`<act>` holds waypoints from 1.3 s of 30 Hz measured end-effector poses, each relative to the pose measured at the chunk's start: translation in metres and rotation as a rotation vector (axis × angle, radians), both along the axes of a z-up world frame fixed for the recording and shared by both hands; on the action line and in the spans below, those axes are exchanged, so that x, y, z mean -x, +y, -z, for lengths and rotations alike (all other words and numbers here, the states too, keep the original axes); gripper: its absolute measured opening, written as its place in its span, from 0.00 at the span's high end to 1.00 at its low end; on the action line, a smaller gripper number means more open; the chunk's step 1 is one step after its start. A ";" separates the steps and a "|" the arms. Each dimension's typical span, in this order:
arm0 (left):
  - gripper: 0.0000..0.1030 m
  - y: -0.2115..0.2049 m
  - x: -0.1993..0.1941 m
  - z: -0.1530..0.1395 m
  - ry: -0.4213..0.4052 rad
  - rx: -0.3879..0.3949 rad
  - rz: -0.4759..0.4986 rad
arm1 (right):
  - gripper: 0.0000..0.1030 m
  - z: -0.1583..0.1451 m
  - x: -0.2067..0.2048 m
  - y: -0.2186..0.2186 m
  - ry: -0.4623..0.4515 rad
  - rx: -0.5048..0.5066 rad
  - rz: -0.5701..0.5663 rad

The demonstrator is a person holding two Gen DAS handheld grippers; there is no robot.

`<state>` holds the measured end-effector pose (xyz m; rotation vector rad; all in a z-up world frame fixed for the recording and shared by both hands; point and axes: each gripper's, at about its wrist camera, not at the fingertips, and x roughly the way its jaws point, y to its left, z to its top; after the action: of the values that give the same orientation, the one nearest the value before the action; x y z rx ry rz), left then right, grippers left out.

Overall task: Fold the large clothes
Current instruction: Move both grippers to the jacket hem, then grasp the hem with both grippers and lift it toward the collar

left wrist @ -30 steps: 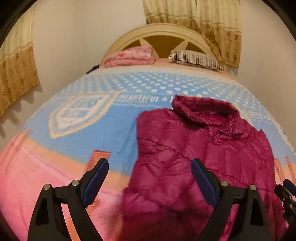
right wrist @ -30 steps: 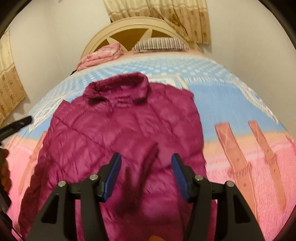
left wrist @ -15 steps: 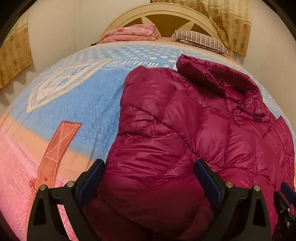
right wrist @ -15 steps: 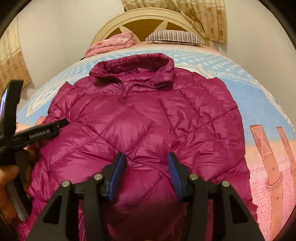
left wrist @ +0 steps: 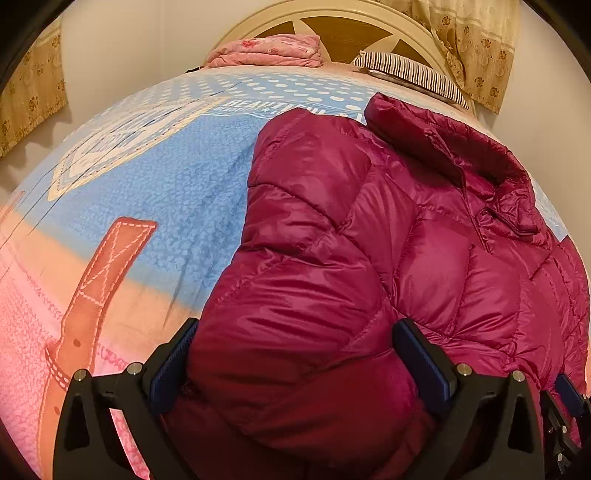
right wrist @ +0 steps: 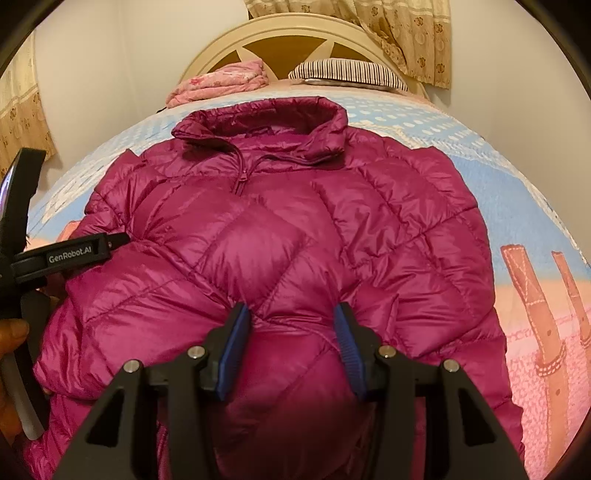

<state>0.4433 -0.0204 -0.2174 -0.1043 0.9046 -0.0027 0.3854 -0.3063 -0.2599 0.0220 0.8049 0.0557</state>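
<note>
Glossy quilted magenta puffer jacket (right wrist: 280, 236), fleecy patterned blanket (left wrist: 155, 192), arched headboard (right wrist: 295, 40)

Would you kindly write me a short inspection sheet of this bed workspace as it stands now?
Surface: bed blanket, blue and pink print, lying flat.
Job's things: magenta puffer jacket spread front up, collar toward the headboard, zip closed near the collar.
Clutter: folded pink bedding and striped pillow at the head of the bed.
Grippers: left gripper jaws have just been opening, wide, jacket's edge bulging between them; right gripper jaws partly closed astride a puff of jacket fabric; grip uncertain.
Cables: nothing seen.
Surroundings: patterned curtains, plain walls.
</note>
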 end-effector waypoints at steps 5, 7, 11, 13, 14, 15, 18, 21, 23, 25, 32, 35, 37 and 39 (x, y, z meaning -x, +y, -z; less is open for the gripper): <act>0.01 0.000 0.000 0.000 0.000 0.003 -0.001 | 0.50 0.001 0.000 0.002 0.001 0.011 0.001; 0.01 0.000 0.000 0.000 0.000 0.003 -0.001 | 0.50 0.001 0.000 0.002 0.001 0.014 0.001; 0.01 0.000 0.000 0.000 0.000 0.002 0.000 | 0.50 0.001 0.000 0.002 0.001 0.011 0.001; 0.01 0.000 0.000 0.000 -0.001 0.004 0.000 | 0.50 0.001 0.000 0.002 0.000 0.012 0.000; 0.01 0.000 0.000 0.000 -0.001 0.003 -0.001 | 0.50 0.001 0.000 0.002 -0.001 0.011 0.001; 0.01 0.000 0.000 0.000 0.000 0.002 -0.001 | 0.50 0.001 0.001 0.002 -0.001 0.009 0.001; 0.01 0.000 0.000 0.000 0.000 0.003 -0.001 | 0.50 0.002 0.000 0.002 -0.003 0.006 0.001; 0.01 0.000 0.000 0.000 -0.001 0.002 -0.001 | 0.49 0.002 0.001 0.001 -0.003 0.004 0.000; 0.01 0.000 0.001 0.000 -0.001 0.001 -0.001 | 0.49 0.002 0.001 0.002 -0.002 0.008 0.001; 0.01 -0.003 -0.001 0.000 0.001 0.001 0.000 | 0.49 0.002 0.001 0.002 -0.003 0.015 0.002; 0.01 0.006 0.005 -0.020 0.021 -0.050 0.037 | 0.40 -0.004 -0.001 0.004 0.026 0.019 -0.042; 0.01 0.020 0.017 -0.050 -0.033 -0.058 0.055 | 0.35 -0.019 0.002 0.005 0.051 0.037 -0.087; 0.01 0.026 0.017 -0.073 -0.072 -0.071 0.058 | 0.24 -0.036 0.003 -0.001 0.025 0.027 -0.103; 0.01 0.030 0.009 -0.092 -0.093 -0.058 0.062 | 0.20 -0.052 -0.002 -0.009 -0.014 0.028 -0.093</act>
<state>0.4345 0.0098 -0.1250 -0.0217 0.8136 -0.0385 0.3876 -0.3157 -0.2077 -0.0425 0.7926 0.1325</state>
